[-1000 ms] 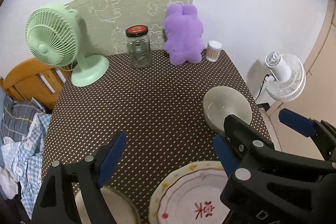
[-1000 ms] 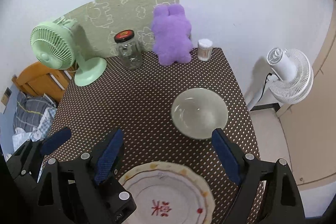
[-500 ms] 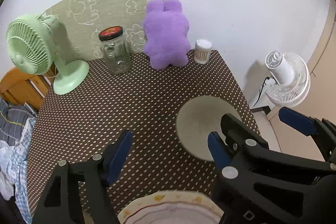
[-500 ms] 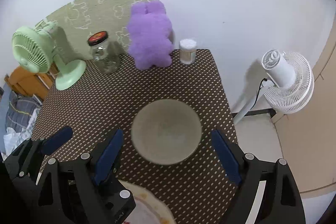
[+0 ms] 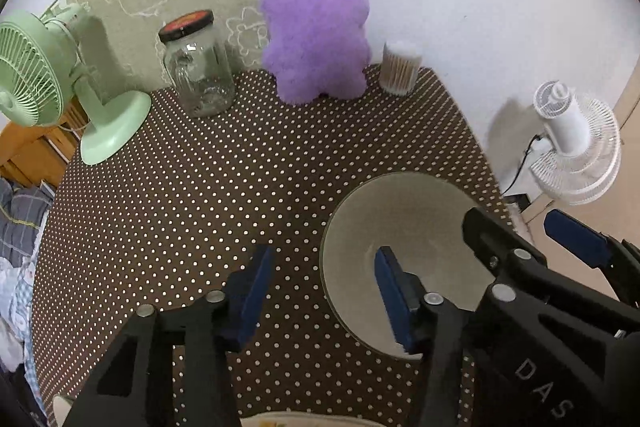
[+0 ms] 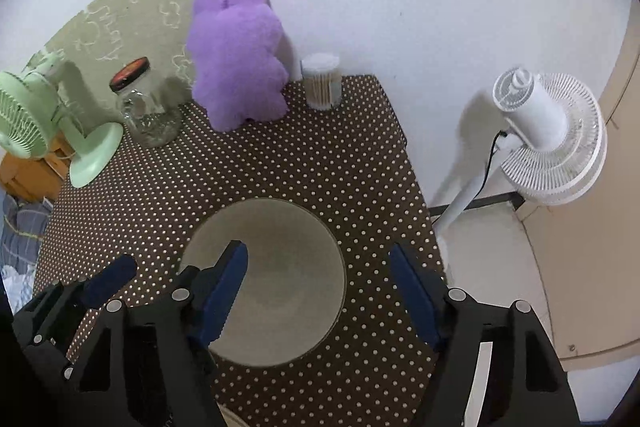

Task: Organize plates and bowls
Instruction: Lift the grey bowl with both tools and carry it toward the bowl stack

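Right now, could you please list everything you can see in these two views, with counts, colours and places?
bowl: 1, pale grey-green, table's right front
plate: 1, patterned rim, near edge, mostly cut off
tablecloth: 1, brown with white dots
plush toy: 1, purple, back by wall
glass jar: 1, clear, red-black lid, back
cotton swab pot: 1, clear, right of plush
desk fan: 1, green, back left
floor fan: 1, white, right of table
left gripper: open, beside bowl
right gripper: open, straddling the bowl's right side

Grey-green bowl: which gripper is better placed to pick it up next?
Right. The right gripper is open with the bowl between its fingers. The left gripper, also open, sits off to the bowl's side, mostly over bare tablecloth.
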`<action>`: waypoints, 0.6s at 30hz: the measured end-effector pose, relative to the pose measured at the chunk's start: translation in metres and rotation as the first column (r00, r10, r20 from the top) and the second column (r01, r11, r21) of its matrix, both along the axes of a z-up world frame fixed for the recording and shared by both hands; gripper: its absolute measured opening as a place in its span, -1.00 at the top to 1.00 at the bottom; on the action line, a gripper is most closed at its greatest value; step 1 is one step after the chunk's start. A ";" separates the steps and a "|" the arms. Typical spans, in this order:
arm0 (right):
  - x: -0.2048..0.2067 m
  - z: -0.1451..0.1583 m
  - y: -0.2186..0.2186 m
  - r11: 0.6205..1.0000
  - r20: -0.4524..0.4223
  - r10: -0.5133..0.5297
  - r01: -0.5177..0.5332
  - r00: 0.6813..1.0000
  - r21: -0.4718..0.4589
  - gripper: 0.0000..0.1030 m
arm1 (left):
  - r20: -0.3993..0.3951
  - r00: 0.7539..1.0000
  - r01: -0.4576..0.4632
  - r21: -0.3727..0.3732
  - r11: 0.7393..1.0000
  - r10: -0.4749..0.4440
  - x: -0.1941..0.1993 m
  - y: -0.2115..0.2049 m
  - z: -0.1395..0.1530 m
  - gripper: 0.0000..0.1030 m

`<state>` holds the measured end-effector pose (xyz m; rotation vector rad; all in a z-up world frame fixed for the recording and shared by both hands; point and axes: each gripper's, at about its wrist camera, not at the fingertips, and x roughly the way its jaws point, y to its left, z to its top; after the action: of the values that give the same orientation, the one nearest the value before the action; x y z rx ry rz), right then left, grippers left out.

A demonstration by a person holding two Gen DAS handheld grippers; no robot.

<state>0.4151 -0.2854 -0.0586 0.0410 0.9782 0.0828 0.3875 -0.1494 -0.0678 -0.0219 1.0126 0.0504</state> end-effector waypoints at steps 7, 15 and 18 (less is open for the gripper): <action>0.013 -0.029 -0.006 1.000 -0.070 -0.025 0.026 0.997 0.012 0.04 | -0.056 0.998 -0.001 0.016 1.000 0.002 0.013 -0.006 -0.025 0.37; 0.024 -0.047 -0.003 1.000 -0.118 -0.013 0.014 0.993 0.009 0.55 | -0.075 0.997 0.016 0.046 0.999 -0.013 0.021 -0.016 -0.033 0.68; 0.026 -0.046 0.000 1.000 -0.119 -0.020 0.018 0.993 -0.014 0.56 | -0.071 0.997 0.016 0.069 0.997 -0.011 0.022 -0.019 -0.033 0.70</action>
<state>0.4408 -0.2850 -0.1050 0.0439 1.0971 0.0568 0.4097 -0.1682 -0.1004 0.0507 1.0812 0.0743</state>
